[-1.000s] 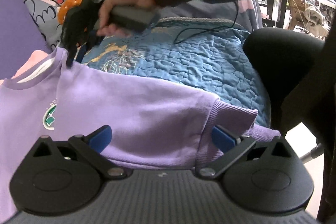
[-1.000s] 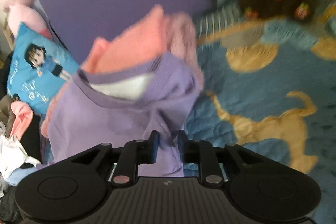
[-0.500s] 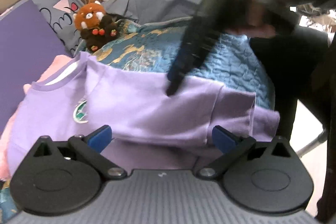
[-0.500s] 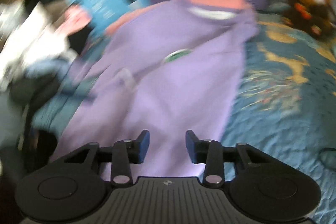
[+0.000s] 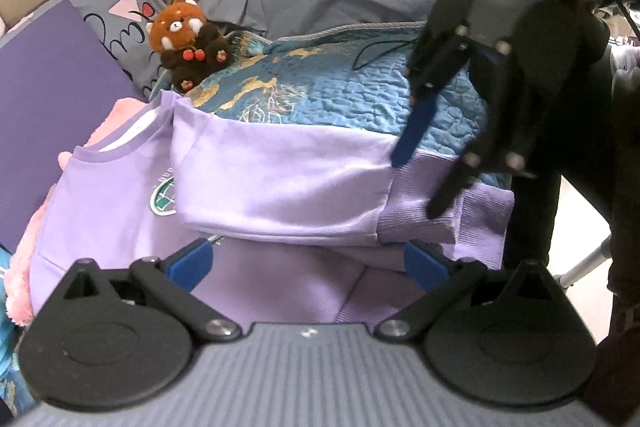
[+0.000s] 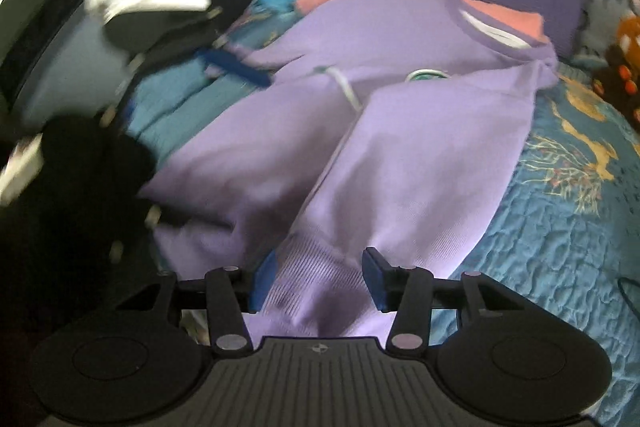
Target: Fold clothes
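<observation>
On quilt (image 5: 320,95), sweater (image 5: 280,167) lying lengthwise ahead; we are holding right gripper (image 6: 318,279) nearer cuff (image 6: 316,267), both grippers gaping, empty.

The right gripper (image 5: 436,179), clamped on the purple sweatshirt (image 5: 280,163) near its collar a second ago, now hangs with jaws apart over the ribbed cuff (image 6: 316,287) (the sleeve (image 6: 432,163) folded across the chest), the toy red panda (image 5: 186,45) uncovered behind.
</observation>
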The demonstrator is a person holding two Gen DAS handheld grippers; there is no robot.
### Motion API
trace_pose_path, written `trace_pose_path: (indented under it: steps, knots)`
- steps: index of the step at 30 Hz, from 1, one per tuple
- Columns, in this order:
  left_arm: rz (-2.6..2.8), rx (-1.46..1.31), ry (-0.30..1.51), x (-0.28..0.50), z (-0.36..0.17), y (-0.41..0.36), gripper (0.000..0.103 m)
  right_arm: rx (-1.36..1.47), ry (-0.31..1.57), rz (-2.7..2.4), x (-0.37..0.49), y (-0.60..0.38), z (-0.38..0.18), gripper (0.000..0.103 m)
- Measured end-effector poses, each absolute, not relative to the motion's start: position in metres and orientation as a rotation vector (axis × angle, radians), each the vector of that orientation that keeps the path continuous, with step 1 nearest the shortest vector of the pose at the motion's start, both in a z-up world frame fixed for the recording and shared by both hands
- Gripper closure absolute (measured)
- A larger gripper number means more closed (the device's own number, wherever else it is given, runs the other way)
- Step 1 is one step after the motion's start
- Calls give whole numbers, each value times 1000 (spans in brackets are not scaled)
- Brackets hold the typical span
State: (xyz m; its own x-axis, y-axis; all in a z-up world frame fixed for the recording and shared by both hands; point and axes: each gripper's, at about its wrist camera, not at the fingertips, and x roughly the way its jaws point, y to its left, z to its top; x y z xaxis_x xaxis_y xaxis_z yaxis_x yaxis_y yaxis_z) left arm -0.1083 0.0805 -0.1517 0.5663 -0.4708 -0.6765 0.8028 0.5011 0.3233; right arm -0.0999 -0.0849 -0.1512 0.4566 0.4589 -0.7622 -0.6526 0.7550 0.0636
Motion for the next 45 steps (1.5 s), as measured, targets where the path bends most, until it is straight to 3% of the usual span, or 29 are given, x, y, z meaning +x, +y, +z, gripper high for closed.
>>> trace_pose_path:
  steps: [11, 16, 18, 27, 32, 38, 40, 42, 45]
  knots:
    - [-768, 621, 615, -102, -154, 91, 0, -650, 802, 788, -114, -43, -178, 57]
    - [-737, 644, 632, -106, -152, 96, 0, -585, 844, 760, -111, -46, -175, 86]
    - [-731, 644, 628, -108, -151, 98, 0, -507, 847, 741, -110, -53, -166, 86]
    - [-686, 627, 604, -111, -143, 107, 0, -184, 848, 777, -102, -70, -130, 87]
    - [-691, 635, 605, -114, -142, 108, 0, -310, 979, 712, -95, -47, -176, 86]
    - [-688, 630, 611, -114, -143, 114, 0, -234, 953, 723, -92, -54, -152, 73]
    - [-677, 613, 609, -112, -139, 119, 0, -169, 881, 671, -85, -64, -135, 58]
    - [-661, 607, 602, -109, -133, 127, 0, -161, 835, 599, -74, -71, -128, 57]
    - [-632, 621, 592, -103, -123, 141, 0, -229, 917, 552, -51, -65, -154, 61]
